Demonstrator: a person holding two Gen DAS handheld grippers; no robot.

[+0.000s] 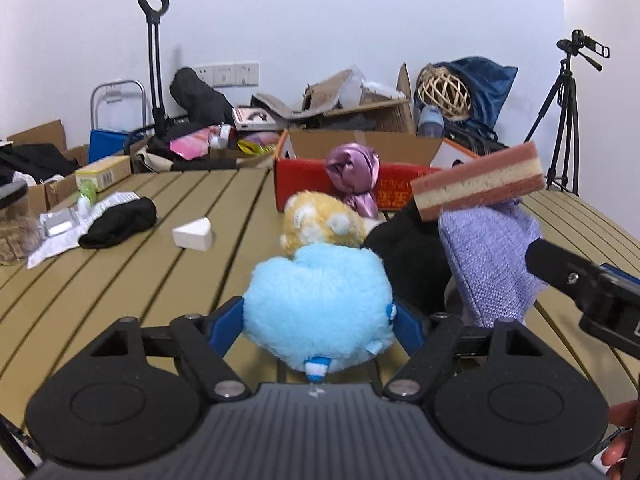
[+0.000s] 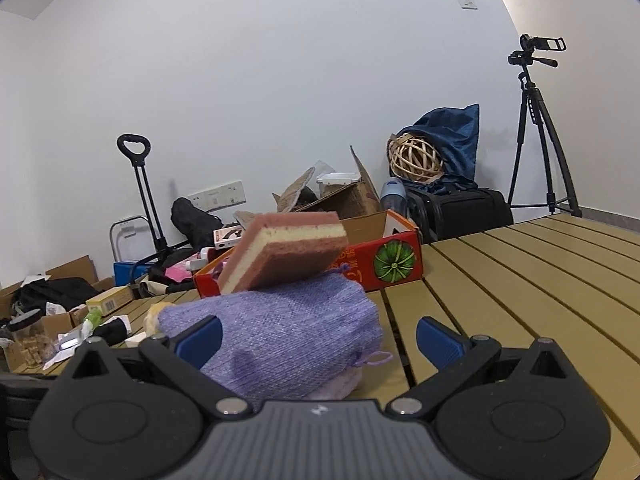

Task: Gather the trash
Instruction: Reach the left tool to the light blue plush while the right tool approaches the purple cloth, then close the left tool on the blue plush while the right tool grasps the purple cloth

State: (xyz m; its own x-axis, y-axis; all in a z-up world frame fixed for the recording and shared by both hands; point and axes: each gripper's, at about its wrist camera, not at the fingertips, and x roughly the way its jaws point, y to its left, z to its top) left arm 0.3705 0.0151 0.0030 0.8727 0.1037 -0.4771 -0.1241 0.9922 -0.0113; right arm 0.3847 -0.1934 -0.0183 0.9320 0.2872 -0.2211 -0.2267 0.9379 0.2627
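Sitting between the blue pads of the left gripper (image 1: 320,320) is a light-blue plush toy (image 1: 320,300), and the jaws are standing partly open around it, each pad lying against a fluffy flank; whether they are truly pressing in cannot be told. That gripper is pointing somewhat downward across the slatted bench (image 1: 120,280). Just beyond the blue toy a yellow-and-white plush (image 1: 320,220) is lying on the slats, touching it, and behind that a shiny mauve cloth bundle (image 1: 352,176) is leaning against a red cardboard box (image 1: 304,184) near the bench's far edge.

Between the pads of the right gripper (image 2: 318,338) a purple knitted pouch (image 2: 288,336) is resting; the jaws are standing wide, the left pad touching the pouch and the right pad hanging clear of it. A pink-and-cream layered sponge (image 2: 288,252) is lying tilted on top of the pouch. The right gripper is pointing nearly level, and in the left view it is reaching in from the right edge beside the pouch, with fingertips (image 1: 618,440) showing at the lower right corner.

Toward the bench's left edge a white wedge (image 1: 193,233), a black cloth (image 1: 118,222) and crumpled wrappers (image 1: 60,228) are lying apart from both grippers.
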